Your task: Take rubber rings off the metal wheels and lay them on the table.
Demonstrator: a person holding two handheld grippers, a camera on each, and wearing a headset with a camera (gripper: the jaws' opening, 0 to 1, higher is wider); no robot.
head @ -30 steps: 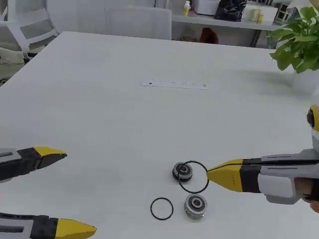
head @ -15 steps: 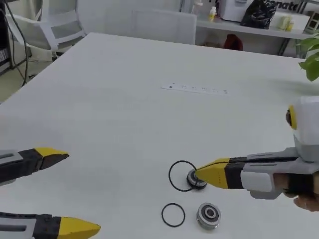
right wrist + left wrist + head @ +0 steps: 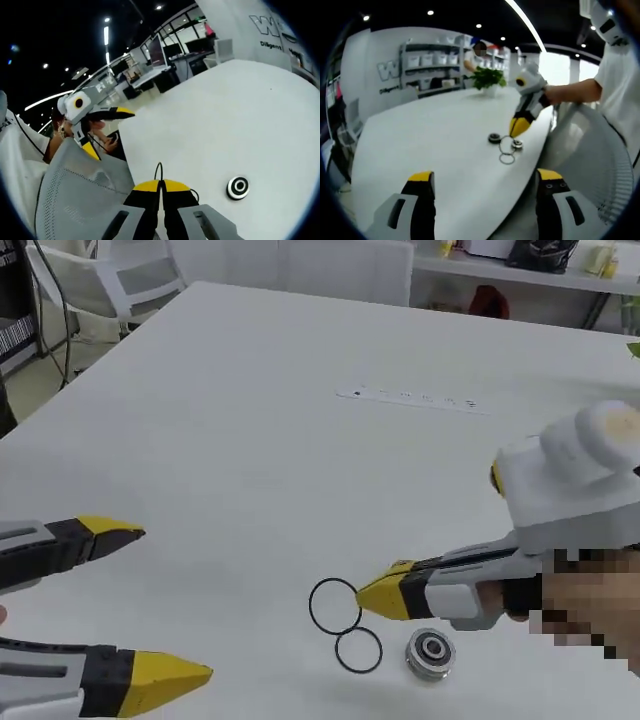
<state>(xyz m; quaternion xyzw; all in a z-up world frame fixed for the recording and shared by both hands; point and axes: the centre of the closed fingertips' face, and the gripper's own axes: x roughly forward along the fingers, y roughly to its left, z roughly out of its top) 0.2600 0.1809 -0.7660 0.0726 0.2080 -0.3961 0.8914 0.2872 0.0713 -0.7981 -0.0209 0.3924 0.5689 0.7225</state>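
Hovering at the near edge of the white table [image 3: 250, 440], the left gripper [image 3: 150, 605] holds its jaws wide apart and empty. The right gripper [image 3: 365, 597], jaws closed, pinches one rubber ring [image 3: 310, 606]; a metal wheel [image 3: 430, 652] and a second ring [image 3: 336, 650] lie beside it.

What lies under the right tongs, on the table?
In the head view the right tongs hide that spot; a ring sticks out of their shut tip. The left gripper view shows a wheel near them, though whether exactly underneath is unclear.
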